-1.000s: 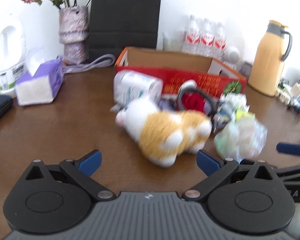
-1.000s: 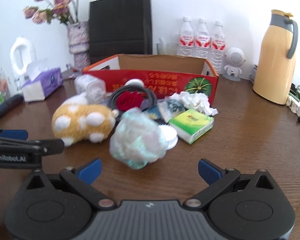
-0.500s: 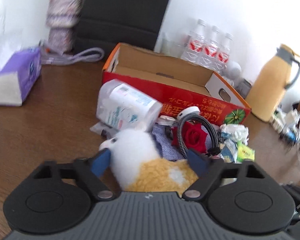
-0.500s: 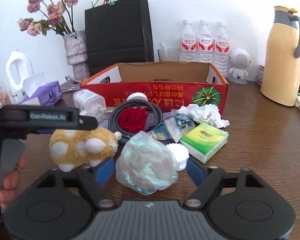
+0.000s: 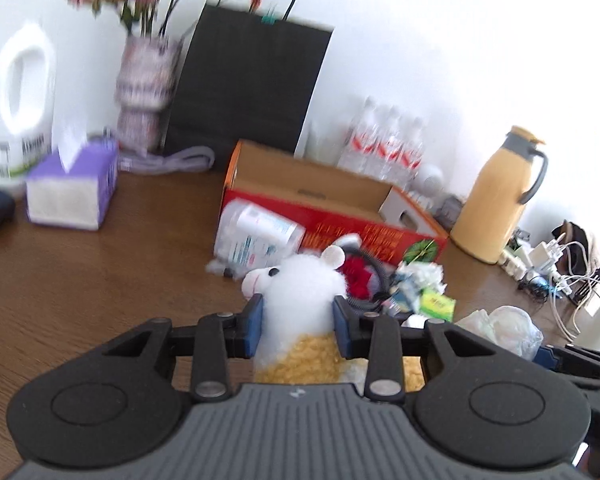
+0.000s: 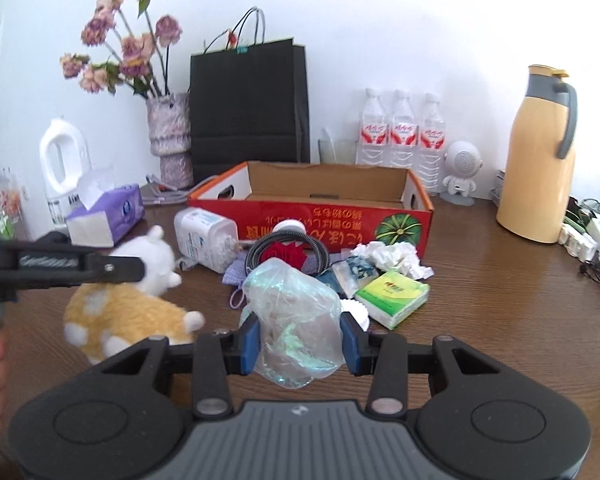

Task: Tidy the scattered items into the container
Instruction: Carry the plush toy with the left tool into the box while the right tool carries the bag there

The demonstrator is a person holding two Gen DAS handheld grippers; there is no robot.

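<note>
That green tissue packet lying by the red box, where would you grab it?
Probably across the green tissue packet's two long edges, coming from above: it lies flat on the table, thin and soft, with its near corner free. The crumpled tissue crowds its far side.

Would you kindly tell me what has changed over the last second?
Both grippers went from wide open to closing: the left gripper on the white-and-yellow plush toy, the right gripper on the crumpled clear plastic bag. The red cardboard box and remaining clutter stayed put.

My brown table point(image 6: 500, 300) carried the red box point(image 6: 312, 220) at twelve o'clock, tissue pack point(image 6: 392, 292) at two, thermos point(image 6: 536, 160) beyond.
</note>
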